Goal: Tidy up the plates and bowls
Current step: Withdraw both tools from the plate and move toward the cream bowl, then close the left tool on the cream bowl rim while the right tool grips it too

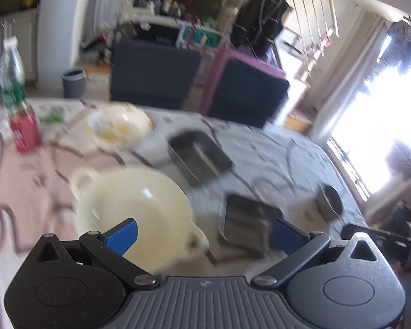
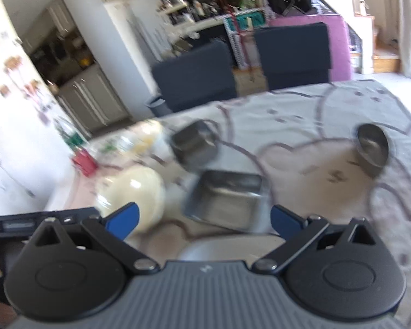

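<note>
Both the left gripper [image 1: 202, 233] and right gripper [image 2: 202, 219] gape empty, angled down above the table [image 2: 301, 109].

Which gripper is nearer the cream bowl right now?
Left. The left gripper hangs open just above the cream bowl; from the right gripper, also open, the bowl sits off to its left.

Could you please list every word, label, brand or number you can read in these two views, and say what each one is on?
None can be read as text.
Green label on the clear bottle: too blurred to read.
Red can: print too blurred.
Patterned box behind the chairs: large teal shapes, not legible.
Small emblem on the left tongs body: a mark, no letters.
Dark device at the left edge: label too small.
</note>
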Demonstrator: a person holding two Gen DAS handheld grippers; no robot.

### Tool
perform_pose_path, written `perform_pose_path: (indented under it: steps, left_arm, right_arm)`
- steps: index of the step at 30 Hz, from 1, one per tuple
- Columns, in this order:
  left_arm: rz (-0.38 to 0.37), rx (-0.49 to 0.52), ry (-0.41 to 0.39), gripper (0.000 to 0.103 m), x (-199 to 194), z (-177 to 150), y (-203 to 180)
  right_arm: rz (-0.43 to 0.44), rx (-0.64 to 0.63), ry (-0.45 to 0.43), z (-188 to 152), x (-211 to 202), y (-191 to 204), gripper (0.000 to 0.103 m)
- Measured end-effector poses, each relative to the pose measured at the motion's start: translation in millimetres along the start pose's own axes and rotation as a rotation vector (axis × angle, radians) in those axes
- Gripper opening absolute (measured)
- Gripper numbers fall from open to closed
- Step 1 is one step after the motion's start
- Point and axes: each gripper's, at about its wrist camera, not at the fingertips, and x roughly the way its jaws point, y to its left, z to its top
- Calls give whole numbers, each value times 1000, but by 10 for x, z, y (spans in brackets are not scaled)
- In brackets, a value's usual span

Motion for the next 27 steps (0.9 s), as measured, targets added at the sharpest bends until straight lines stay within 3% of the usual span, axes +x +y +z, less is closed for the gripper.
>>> perform_pose_path:
  steps: [4, 9, 15, 18, 21, 27]
  left_arm:
    - [39, 2, -25, 103, 23, 283, 216]
    - [77, -14, -26, 103, 181, 520, 568]
    - [131, -83, 13, 100, 545, 624, 1120]
    - [136, -130, 53, 87, 729, 588, 1359]
    - [132, -186, 88, 70, 889, 500, 1557]
    - [160, -218, 127, 25, 1096, 415, 1720]
  right_arm:
    - [62, 28, -5, 141, 240, 244, 103]
    - [100, 153, 63, 207, 655, 325, 103]
    - [151, 269, 141, -20, 1145, 228, 103]
    - [160, 353, 253, -132, 1384, 128, 103]
    - [119, 400, 295, -189, 1529, 44, 103]
    - [192, 499, 312, -242, 1619, -44, 84]
